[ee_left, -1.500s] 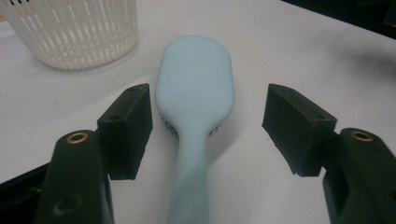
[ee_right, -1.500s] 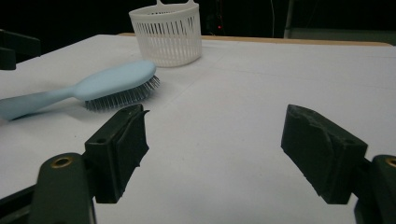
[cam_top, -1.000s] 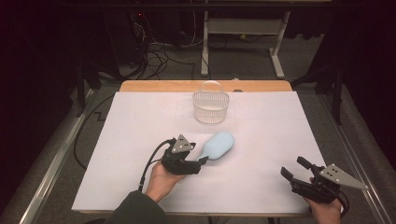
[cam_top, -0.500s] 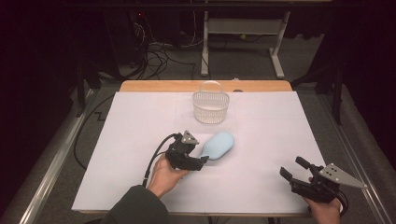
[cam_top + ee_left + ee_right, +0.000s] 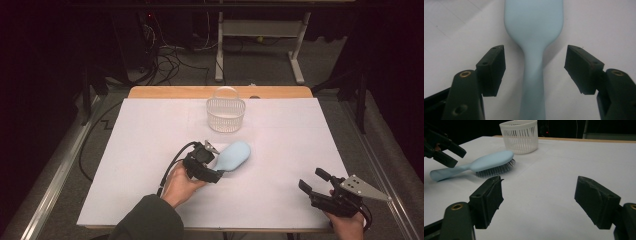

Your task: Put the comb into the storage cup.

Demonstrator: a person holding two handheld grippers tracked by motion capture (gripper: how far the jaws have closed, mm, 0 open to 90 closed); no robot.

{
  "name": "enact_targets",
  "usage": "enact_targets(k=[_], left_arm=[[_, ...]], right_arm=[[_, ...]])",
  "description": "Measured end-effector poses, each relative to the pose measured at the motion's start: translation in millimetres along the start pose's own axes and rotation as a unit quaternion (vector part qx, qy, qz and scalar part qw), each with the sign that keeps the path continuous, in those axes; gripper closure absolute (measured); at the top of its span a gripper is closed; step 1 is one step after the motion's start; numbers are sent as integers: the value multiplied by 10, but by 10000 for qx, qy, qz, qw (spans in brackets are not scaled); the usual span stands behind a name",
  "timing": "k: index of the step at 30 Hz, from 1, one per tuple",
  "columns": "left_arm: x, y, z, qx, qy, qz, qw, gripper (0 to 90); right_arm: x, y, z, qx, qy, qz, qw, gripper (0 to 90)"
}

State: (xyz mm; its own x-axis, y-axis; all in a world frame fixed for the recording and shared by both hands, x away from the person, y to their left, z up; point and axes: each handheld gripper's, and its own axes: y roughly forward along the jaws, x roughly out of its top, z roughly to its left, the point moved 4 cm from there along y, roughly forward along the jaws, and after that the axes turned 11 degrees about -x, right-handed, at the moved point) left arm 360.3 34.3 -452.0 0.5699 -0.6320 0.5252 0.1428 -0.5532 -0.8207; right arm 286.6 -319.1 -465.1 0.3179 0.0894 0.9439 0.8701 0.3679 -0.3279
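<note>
A light blue hairbrush (image 5: 235, 155) lies bristles down in the middle of the white table; the right gripper view shows its head and bristles (image 5: 492, 161). My left gripper (image 5: 215, 165) is at the brush's handle end. In the left gripper view its jaws (image 5: 535, 67) stand open on either side of the handle (image 5: 533, 82), with a gap between each pad and the handle. My right gripper (image 5: 312, 183) rests near the front right edge, open with nothing between its pads (image 5: 539, 200).
A white slatted basket (image 5: 226, 115) with a hoop handle stands at the back centre, just beyond the brush; the right gripper view has the basket (image 5: 520, 136) behind the brush. The table (image 5: 300, 135) is covered in white. Cables and a metal stand lie on the floor behind.
My left hand has slid a little toward the brush, bringing the open jaws further along its handle. The right gripper, the brush and the basket have stayed where they were.
</note>
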Motion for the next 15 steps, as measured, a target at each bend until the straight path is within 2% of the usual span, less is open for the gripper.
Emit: enact_targets(k=[4,10,15], left_arm=[[22,38,13,-27,-10,134,9999,323],[40,132,26,87,-65,363,9993,323],[48,190,46,98,-129,417,9990,324]], right_arm=[[3,-1,2,14,-2,-28,10000,230],[2,-2,6,21,-17,-27,10000,230],[1,-4,10,42,-38,-27,10000,230]])
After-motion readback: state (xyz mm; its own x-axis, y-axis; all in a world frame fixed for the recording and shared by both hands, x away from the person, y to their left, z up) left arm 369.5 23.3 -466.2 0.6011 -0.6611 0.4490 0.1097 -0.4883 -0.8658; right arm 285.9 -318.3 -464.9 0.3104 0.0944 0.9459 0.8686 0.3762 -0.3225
